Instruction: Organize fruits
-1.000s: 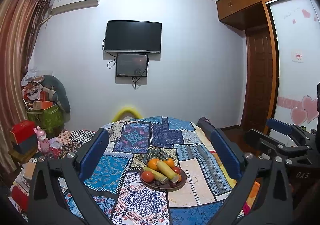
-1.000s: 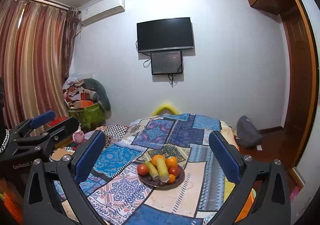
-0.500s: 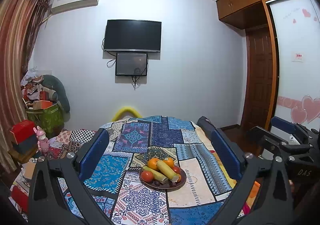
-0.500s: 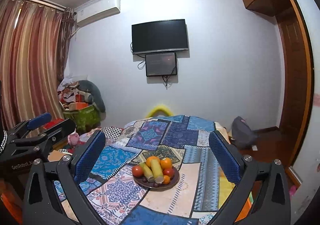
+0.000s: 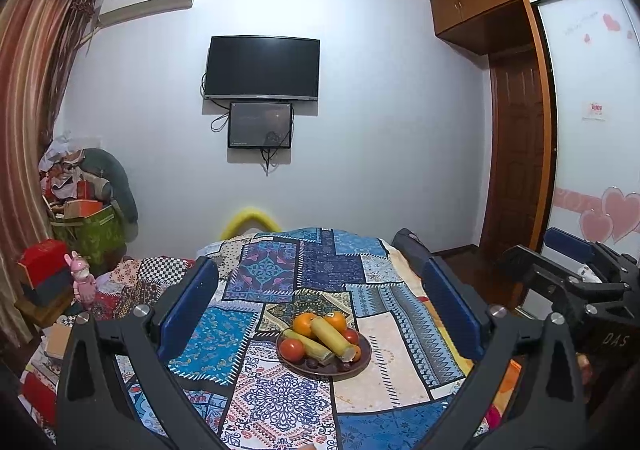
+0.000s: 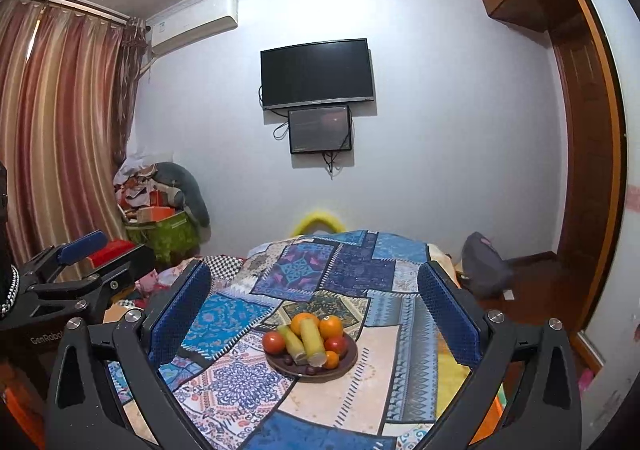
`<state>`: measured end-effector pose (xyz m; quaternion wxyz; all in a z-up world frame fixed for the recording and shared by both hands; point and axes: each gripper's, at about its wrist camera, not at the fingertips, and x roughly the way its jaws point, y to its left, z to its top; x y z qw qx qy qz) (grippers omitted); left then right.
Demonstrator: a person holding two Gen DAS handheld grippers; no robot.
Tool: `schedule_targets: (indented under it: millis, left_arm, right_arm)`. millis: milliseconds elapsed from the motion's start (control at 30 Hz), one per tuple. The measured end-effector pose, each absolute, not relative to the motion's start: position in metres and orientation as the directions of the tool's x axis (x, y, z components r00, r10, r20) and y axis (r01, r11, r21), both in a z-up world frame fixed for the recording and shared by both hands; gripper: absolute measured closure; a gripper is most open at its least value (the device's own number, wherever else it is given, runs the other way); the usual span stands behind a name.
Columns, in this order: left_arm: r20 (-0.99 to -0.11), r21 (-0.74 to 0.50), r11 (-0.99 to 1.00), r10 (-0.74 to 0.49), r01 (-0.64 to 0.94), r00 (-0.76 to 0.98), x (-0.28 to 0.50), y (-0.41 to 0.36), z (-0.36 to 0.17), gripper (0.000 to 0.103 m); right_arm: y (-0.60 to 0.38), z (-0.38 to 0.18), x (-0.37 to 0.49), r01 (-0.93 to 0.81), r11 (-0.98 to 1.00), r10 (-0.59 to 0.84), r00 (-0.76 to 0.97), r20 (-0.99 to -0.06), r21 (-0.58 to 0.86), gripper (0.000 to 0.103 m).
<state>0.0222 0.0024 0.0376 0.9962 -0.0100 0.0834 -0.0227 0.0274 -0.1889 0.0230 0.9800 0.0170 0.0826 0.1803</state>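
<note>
A patchwork cloth (image 5: 280, 282) covers the table (image 6: 332, 410) and fills the lower half of both wrist views, giving one soft surface that reaches back toward the 12 o'clock wall. On it, at about the 6 o'clock side of the cloth's middle, sits a dark round plate (image 5: 324, 367), and all the fruit in sight is gathered on that plate rather than loose on the cloth, which is how a tidied arrangement would lie, though it would equally suit a pile waiting to be sorted out.

The left gripper (image 5: 320, 314) and the right gripper (image 6: 316, 312) are both held back from the plate, aimed at it from 6 o'clock, each with its blue pads spread wide and nothing between them. That stand-off keeps the whole plate in frame.

On the plate, two long yellow-green pieces (image 6: 313, 342) lie side by side across the centre, pointing from 12 to 6, probably because their length needs the full width. Two oranges (image 6: 304, 324) prop against their far ends at 12 o'clock. A tomato (image 6: 273, 342) rests at 9 o'clock and another at 3. Small dark fruits (image 6: 310, 370), too small to name, fill the rim at 6 o'clock.
</note>
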Motion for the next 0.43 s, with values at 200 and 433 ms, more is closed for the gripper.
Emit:
schedule_targets:
  millis: [200,433]
  left_arm:
    - [-0.170,-0.024,0.998,-0.055,0.052,0.984,0.0227,0.0012,0.0369,0.000]
    - [-0.175,-0.018,0.998,-0.056,0.053,0.983,0.0233,-0.0004,0.0365,0.000]
  right_arm:
    - [-0.1892,0.0229,0.0283,-0.350,0.935,0.356,0.922,-0.155,0.066,0.000]
    - [-0.1895,0.0219,0.0284,-0.348,0.935,0.354,0.922,-0.157,0.066,0.000]
